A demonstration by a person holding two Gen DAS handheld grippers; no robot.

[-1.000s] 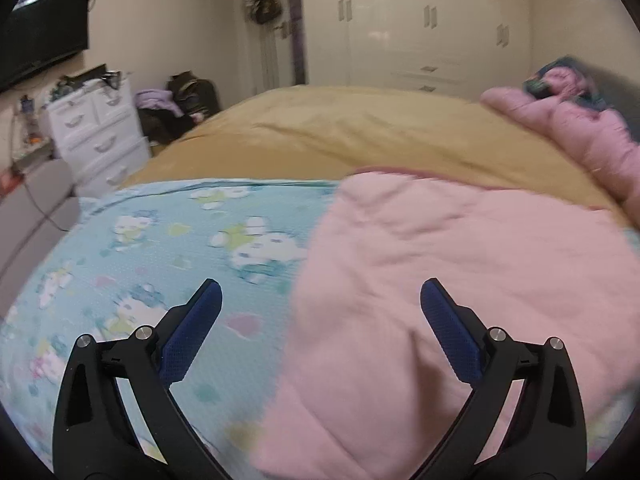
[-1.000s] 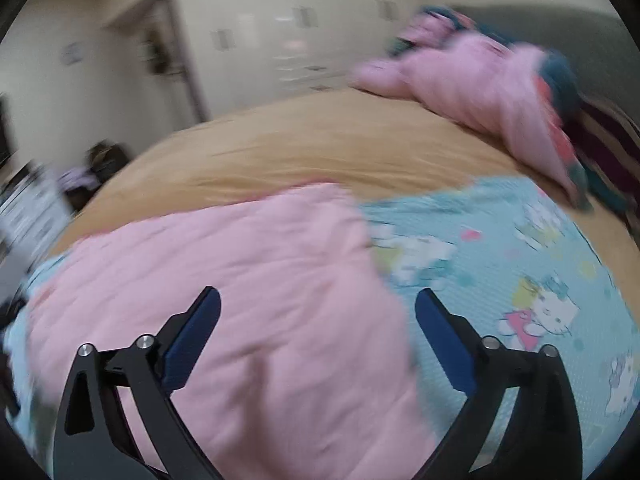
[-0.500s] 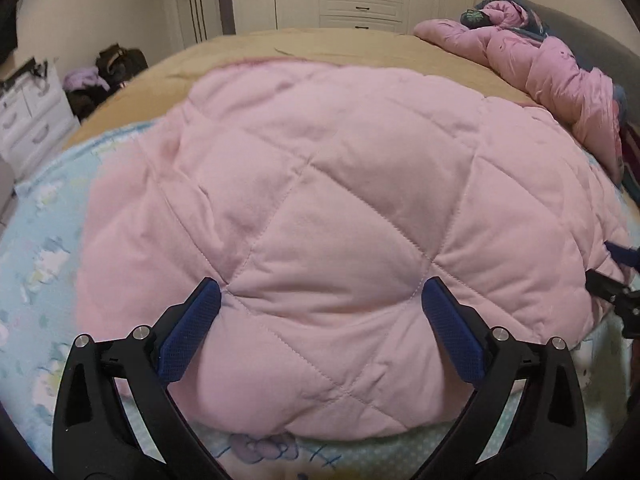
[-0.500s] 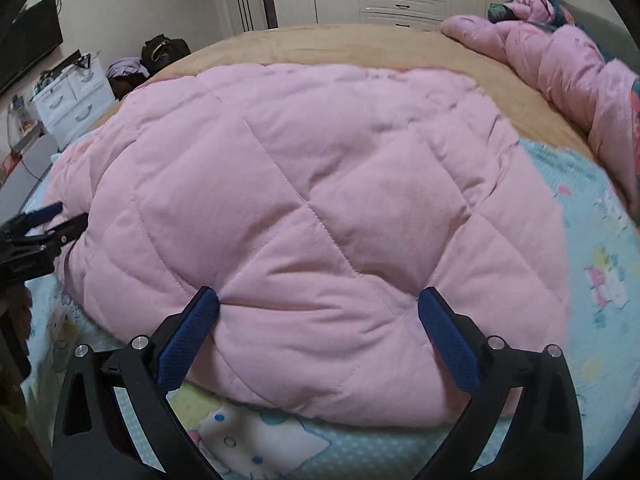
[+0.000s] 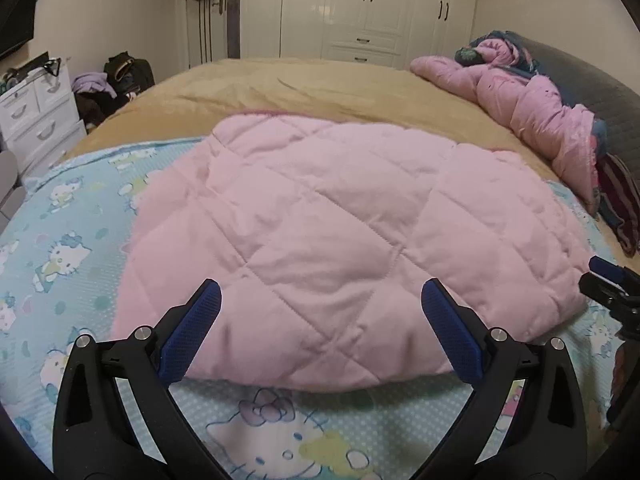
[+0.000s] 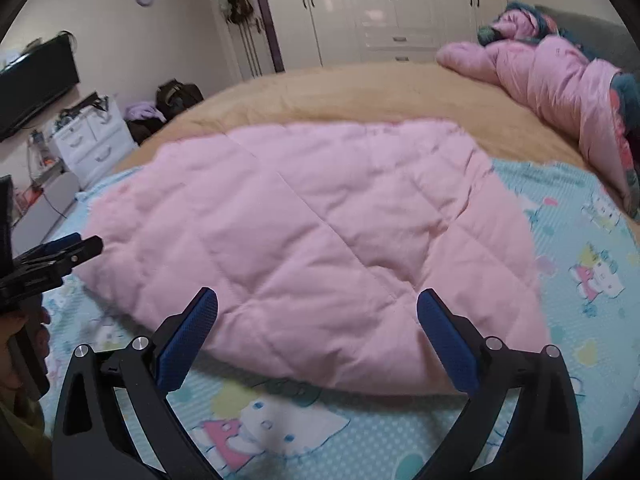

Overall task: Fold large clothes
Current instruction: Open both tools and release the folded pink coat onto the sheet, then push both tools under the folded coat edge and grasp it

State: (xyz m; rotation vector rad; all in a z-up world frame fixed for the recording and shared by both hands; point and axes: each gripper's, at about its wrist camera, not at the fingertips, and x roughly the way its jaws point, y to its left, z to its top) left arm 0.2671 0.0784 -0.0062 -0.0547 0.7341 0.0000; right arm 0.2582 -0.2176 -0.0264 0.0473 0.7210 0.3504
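Observation:
A pink quilted garment (image 5: 340, 236) lies folded and flat on a light blue cartoon-print sheet (image 5: 64, 248); it also shows in the right wrist view (image 6: 312, 240). My left gripper (image 5: 320, 320) is open and empty, just above the garment's near edge. My right gripper (image 6: 316, 324) is open and empty over the near edge too. The right gripper's tip shows at the right edge of the left wrist view (image 5: 608, 276). The left gripper's tip shows at the left of the right wrist view (image 6: 60, 252).
A tan bedspread (image 5: 304, 88) covers the far bed. A pink padded coat (image 5: 532, 116) lies at the far right by the grey headboard. White drawers (image 5: 36, 116) and bags (image 5: 120, 76) stand left. White wardrobes (image 5: 360, 8) line the back wall.
Both grippers swung from looking to the sides to face the garment, then pulled back and up a little. Both stayed open and empty. The garment lies still.

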